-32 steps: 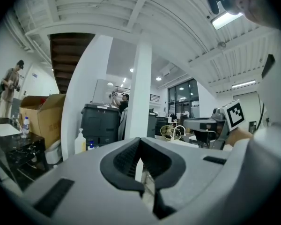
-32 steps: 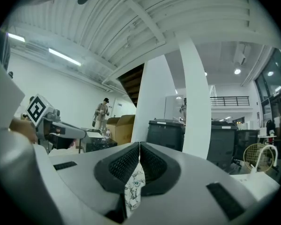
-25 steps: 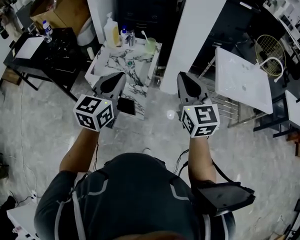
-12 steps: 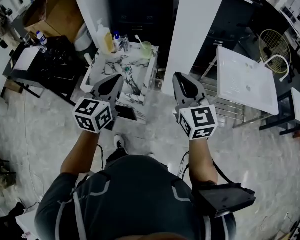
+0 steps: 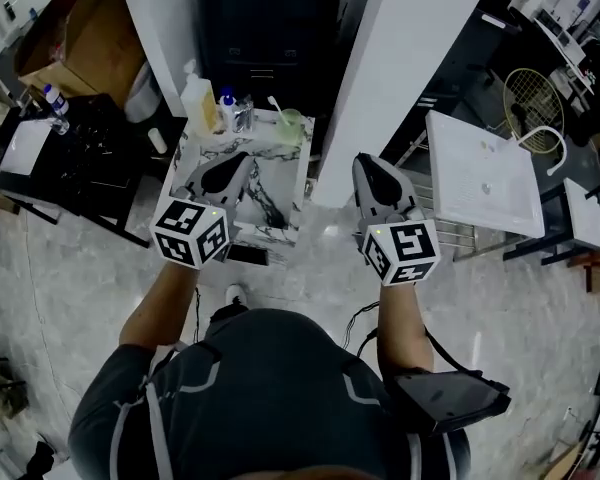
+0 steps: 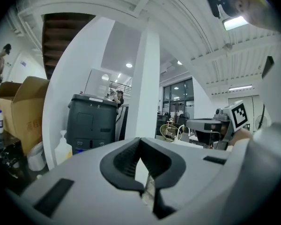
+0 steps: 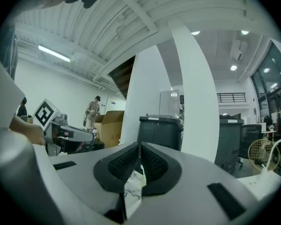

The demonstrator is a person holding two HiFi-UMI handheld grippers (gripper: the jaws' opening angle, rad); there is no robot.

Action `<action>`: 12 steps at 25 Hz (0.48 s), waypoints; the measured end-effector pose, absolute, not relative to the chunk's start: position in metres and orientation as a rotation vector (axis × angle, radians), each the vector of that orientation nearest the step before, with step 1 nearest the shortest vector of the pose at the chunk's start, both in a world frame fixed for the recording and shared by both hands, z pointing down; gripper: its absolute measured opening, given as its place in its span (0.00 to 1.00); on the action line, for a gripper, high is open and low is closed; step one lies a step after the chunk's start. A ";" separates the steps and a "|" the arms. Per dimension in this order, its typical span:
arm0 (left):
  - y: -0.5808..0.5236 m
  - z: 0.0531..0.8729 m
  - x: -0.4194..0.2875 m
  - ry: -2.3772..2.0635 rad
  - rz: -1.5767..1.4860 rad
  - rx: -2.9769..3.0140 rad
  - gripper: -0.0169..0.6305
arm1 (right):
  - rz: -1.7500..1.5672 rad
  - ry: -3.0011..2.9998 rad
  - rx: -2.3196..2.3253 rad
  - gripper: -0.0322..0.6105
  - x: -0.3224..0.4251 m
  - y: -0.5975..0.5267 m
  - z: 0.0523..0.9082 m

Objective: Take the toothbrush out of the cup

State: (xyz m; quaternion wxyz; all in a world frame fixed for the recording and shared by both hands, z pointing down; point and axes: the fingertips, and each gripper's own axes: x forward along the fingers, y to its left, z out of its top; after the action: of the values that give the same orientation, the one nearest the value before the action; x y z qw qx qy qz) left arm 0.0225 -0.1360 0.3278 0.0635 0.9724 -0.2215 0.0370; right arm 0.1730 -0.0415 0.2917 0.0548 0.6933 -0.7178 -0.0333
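Currently, in the head view, a cardboard box [image 5: 65, 43] is sitting at the upper left, with a black desk [image 5: 80, 158] below it. Right of that, a marble-patterned table [image 5: 270, 213] is standing at upper centre. At its far edge a pump bottle [image 5: 196, 103] is standing on the left and a pale green cup [image 5: 291, 123] on the right. The toothbrush [image 5: 276, 104] is standing in the cup, leaning toward the upper left.

The left gripper [image 5: 238, 160] is hanging over the near part of the marble table, well short of the cup. In the left gripper view its pads [image 6: 126, 156] are meeting at the tips and holding nothing.

Right of the table a white pillar [image 5: 410, 68] is rising toward the top of the frame. The right gripper [image 5: 368, 163] is hovering at its foot, off the table's right edge. In the right gripper view its pads [image 7: 124, 163] are standing all but together, just beginning to part, with nothing between them.

Further right, a white board [image 5: 480, 173] is lying tilted on a wire rack.
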 end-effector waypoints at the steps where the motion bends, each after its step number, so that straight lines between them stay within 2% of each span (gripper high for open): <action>1: -0.147 0.328 0.022 -0.655 0.108 2.940 0.04 | -0.098 -2.178 2.114 0.10 0.171 -0.051 0.291; 12: -0.235 0.337 0.006 -0.541 0.102 2.960 0.04 | -0.016 -2.078 2.174 0.11 0.157 -0.135 0.303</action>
State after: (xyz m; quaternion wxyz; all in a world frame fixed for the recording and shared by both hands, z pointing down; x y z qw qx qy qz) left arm 0.0057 -0.2351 0.3365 0.0654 0.9810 -0.1793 0.0339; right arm 0.1568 -0.1346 0.3033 0.0672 0.7212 -0.6895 -0.0055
